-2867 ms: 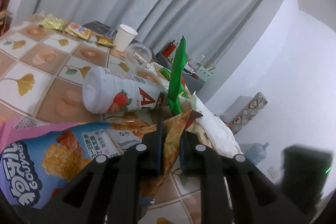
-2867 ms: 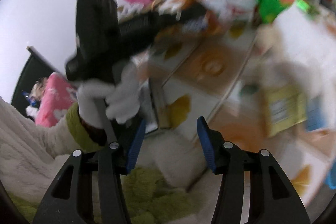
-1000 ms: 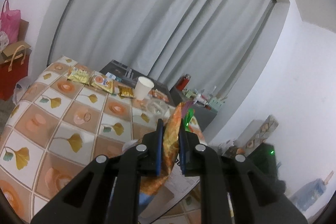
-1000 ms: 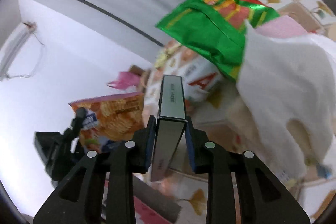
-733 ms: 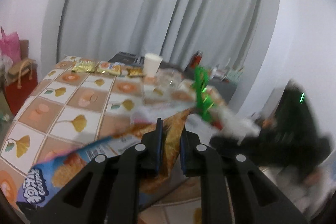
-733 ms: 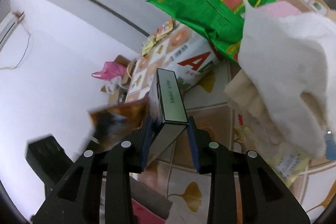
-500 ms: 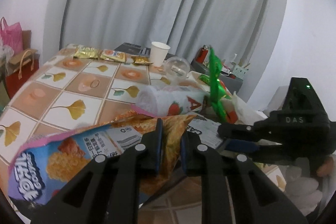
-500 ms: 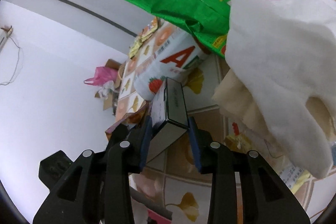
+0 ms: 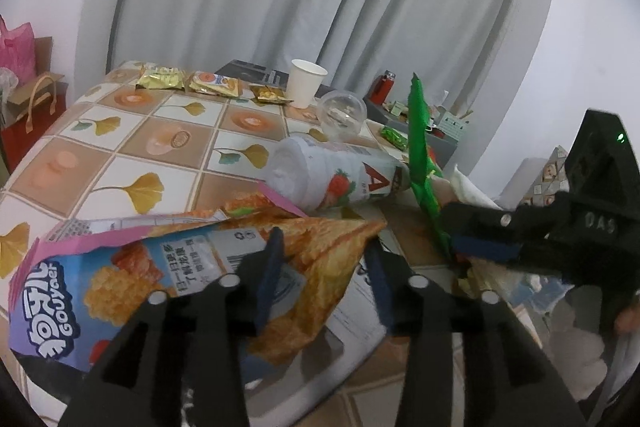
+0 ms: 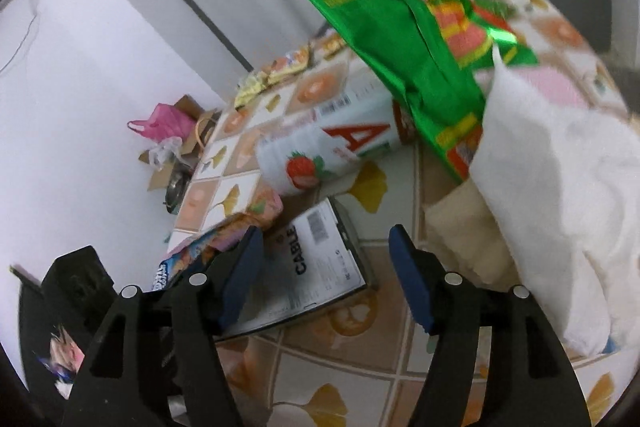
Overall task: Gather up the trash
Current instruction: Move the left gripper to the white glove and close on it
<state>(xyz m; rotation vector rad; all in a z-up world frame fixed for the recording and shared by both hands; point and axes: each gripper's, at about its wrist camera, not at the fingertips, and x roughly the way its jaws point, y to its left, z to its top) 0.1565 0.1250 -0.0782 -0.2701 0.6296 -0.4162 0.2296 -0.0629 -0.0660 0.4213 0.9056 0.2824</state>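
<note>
Both tools are letting go of trash onto a pile at the near end of the bench point(image 9: 120, 163), so the step in hand looks like a drop-off, with more litter left to fetch.

The left tool point(image 9: 324, 267) has just been opening; its jaws stand apart with the corner of the snack bag point(image 9: 168, 267) between them. Whether the left pad touches the foil I cannot tell, but nothing clamps it. The bag lies flat on the bench, spreading left of the tool.

The right tool point(image 10: 326, 267) has also just been opening, and its jaws are wide. The cable box point(image 10: 316, 259) lies flat on the bench between and beyond the pads, free of both. In the left view this tool point(image 9: 480, 243) sits at the right, just beside the green wrapper point(image 9: 420, 163).

Round the drop point lie the bottle point(image 10: 332, 151) on its side, the green wrapper point(image 10: 416, 39) propped over it, and white tissue point(image 10: 560, 187) to the right.

Next, I judge, both tools should back straight off so the pads do not drag the bag or box, then go for what is well apart at the far end: the paper cup point(image 9: 306, 83), the clear lid point(image 9: 340, 115) and the small packets point(image 9: 212, 83).
</note>
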